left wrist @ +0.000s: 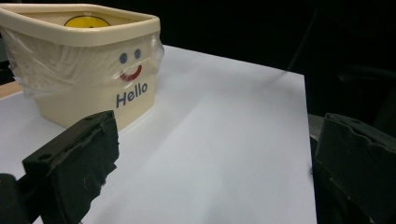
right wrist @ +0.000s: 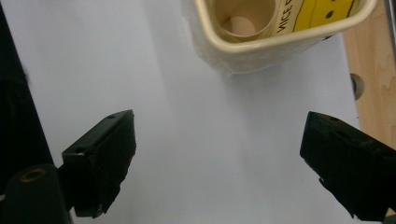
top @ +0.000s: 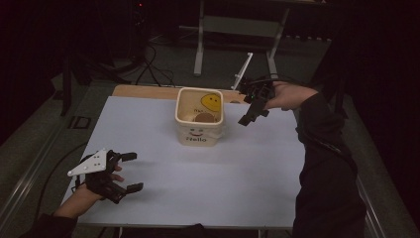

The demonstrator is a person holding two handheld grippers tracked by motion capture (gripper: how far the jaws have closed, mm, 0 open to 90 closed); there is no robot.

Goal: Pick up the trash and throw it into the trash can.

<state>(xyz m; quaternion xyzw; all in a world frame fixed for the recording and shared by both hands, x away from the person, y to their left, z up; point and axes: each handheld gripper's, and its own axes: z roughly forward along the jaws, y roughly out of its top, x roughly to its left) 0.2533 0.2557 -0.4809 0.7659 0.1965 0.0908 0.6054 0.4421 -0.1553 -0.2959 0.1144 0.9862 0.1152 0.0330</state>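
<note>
Dim surroundings frame a pale worktop [top: 198, 173] with a cream tub [top: 199, 130] standing at its far middle. Right tool [top: 251, 115] hovers just right of it, jaws wide and empty; left tool [top: 130, 171] rests open, near-left. Likely the approach step: next, closing on the tub's rim.

Dim high view with black surroundings; both gripper views brighter, their near jaws soft and out of focus.
</note>
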